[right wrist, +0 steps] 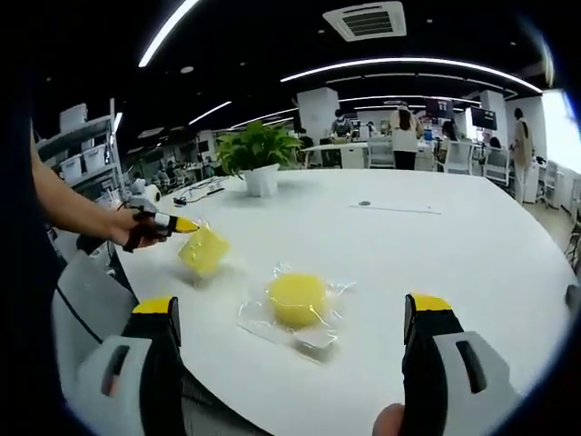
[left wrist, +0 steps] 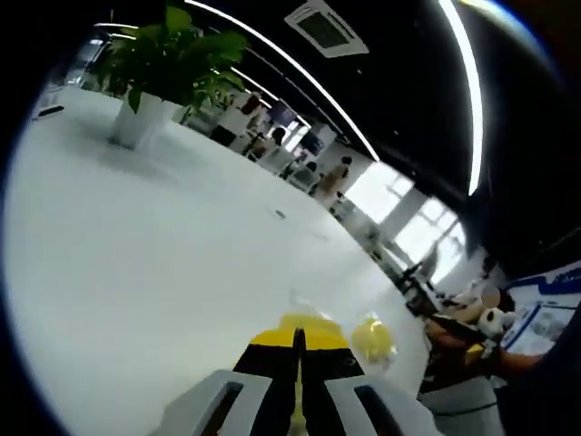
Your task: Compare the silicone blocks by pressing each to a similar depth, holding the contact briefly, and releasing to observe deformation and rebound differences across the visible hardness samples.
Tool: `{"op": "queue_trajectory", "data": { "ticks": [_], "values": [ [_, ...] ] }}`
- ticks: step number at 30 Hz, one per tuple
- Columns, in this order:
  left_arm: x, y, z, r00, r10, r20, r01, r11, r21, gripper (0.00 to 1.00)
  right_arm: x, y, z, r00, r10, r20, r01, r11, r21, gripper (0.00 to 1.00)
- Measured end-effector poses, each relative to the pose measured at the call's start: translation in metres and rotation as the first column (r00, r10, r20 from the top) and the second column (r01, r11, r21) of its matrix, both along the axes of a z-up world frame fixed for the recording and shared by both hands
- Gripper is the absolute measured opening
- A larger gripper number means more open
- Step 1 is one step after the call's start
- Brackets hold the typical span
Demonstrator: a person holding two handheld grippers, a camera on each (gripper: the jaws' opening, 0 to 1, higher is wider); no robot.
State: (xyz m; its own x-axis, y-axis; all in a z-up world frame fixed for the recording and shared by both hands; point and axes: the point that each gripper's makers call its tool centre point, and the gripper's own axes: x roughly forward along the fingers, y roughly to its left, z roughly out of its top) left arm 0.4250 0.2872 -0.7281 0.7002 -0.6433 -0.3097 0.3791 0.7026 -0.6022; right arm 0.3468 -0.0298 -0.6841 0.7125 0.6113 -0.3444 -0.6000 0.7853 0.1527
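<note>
Right gripper (right wrist: 295,318) wide open, empty, hovering over the worktop (right wrist: 436,245). Round block (right wrist: 297,299) in its clear bag lies dead ahead between the jaws, near. Left gripper (right wrist: 184,224), left of the round block, is closed on bagged square block (right wrist: 203,250), lifted off the worktop.

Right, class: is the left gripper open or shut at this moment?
Shut. In the left gripper view its yellow-tipped jaws meet with no gap, and in the right gripper view the left gripper pinches the edge of a yellow square block's clear bag.
</note>
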Motion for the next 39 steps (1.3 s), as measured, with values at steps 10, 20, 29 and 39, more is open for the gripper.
{"op": "queue_trajectory", "data": {
  "ticks": [10,20,29,39],
  "values": [
    [0.009,0.010,-0.020,1.000,0.005,-0.004,-0.004,0.995,0.102,0.00,-0.005,0.001,-0.003,1.000,0.000,-0.013,0.000,1.000,-0.006,0.96],
    [0.008,0.018,-0.043,1.000,-0.021,-0.020,0.025,0.972,0.234,0.00,-0.009,-0.007,-0.007,0.999,-0.019,-0.027,0.018,1.000,-0.011,0.96],
    [0.008,0.018,-0.049,0.999,-0.035,-0.037,0.043,0.966,0.254,0.00,-0.011,-0.010,-0.009,0.999,-0.029,-0.036,0.028,0.999,-0.015,0.96],
    [0.011,0.024,-0.053,0.999,-0.015,-0.047,0.027,0.960,0.280,0.00,-0.008,-0.009,-0.008,0.999,-0.031,-0.035,0.031,0.999,-0.011,0.96]
  ]
}}
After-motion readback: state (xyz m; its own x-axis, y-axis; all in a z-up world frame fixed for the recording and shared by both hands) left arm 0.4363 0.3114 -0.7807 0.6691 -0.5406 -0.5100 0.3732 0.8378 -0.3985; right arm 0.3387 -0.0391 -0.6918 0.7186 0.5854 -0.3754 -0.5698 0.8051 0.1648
